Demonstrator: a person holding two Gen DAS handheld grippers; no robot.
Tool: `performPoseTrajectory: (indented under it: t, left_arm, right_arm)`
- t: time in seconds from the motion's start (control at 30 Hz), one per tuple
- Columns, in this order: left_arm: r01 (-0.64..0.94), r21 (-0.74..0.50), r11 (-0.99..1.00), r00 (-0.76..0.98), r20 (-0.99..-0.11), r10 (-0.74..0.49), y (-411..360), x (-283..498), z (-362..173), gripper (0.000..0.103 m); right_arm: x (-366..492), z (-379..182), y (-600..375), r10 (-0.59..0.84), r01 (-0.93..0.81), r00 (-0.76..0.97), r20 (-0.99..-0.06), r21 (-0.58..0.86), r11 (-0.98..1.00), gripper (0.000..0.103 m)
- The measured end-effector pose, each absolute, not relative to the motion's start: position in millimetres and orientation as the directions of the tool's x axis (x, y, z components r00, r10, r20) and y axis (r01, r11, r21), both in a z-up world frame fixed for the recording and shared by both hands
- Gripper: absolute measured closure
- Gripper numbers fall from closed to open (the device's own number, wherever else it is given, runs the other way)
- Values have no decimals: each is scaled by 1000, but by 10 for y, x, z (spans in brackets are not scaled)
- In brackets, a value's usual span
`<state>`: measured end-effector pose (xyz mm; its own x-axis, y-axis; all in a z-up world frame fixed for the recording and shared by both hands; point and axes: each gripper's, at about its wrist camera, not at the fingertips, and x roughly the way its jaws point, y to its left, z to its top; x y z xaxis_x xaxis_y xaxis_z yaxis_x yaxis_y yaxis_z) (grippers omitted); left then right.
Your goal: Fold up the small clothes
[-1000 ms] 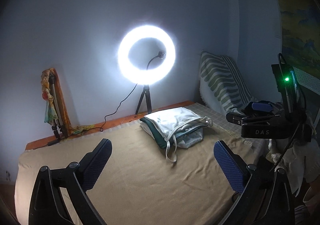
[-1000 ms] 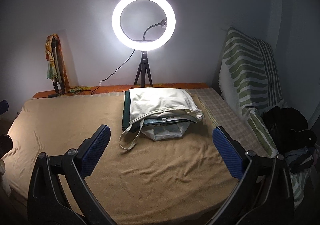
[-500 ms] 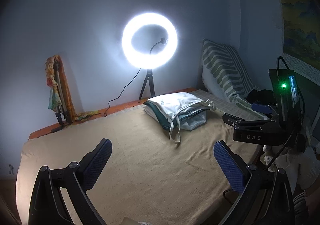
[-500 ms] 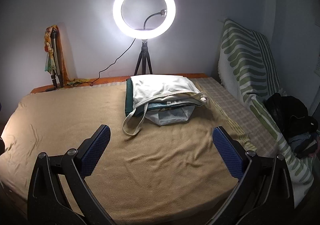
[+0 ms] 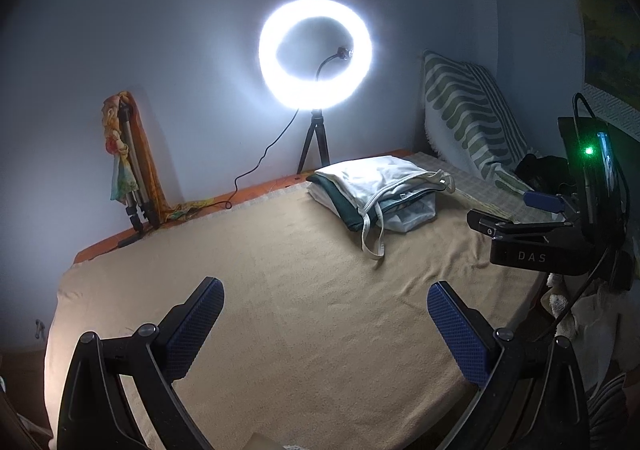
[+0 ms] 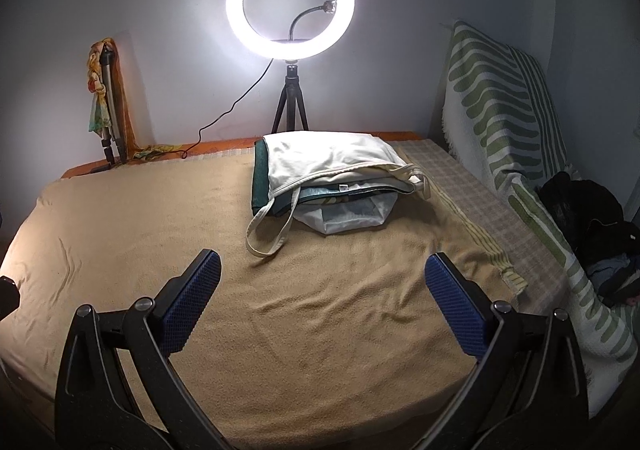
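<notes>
One legible marking is found: the letters "DAS", in pale capitals on the black body of the right gripper (image 5: 520, 228), seen at the right edge of the left wrist view. A small white tag on the folded clothes stack (image 6: 332, 178) is too small to read. The right wrist view shows no legible text.

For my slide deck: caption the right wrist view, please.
Open right gripper hovers above tan blanket, facing stacked folded clothes and ring light.

Bare tan blanket (image 6: 328, 330) ahead, stacked clothes (image 6: 332, 186) mid-far, ring light (image 6: 290, 2) behind
</notes>
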<state>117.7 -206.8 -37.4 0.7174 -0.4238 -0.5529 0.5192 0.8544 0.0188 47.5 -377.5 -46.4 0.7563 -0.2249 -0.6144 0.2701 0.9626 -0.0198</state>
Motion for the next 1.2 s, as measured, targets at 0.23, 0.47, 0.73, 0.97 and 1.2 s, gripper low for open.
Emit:
performPoseTrajectory:
  t: [0.23, 0.47, 0.73, 0.97, 1.2]
  left_arm:
    - [514, 11, 857, 722, -546, -426, -2055, 1170, -345, 0]
    - [517, 15, 856, 724, -541, -428, -2041, 1144, -335, 0]
    - [514, 17, 858, 728, -537, -426, -2017, 1134, -314, 0]
    - [506, 28, 862, 739, -529, -417, -1992, 1134, -288, 0]
    - [505, 29, 863, 740, -529, -415, -1990, 1131, -293, 0]
  right_arm:
    - [462, -480, -3855, -215, 289, 751, -624, 17, 957, 0]
    - [472, -491, -3858, -207, 281, 749, -629, 18, 960, 0]
    - [473, -492, -3835, -200, 271, 750, -631, 16, 963, 0]
    - [498, -495, -3807, -196, 260, 750, -632, 9, 966, 0]
    - [495, -496, -3786, -191, 254, 749, -634, 9, 967, 0]
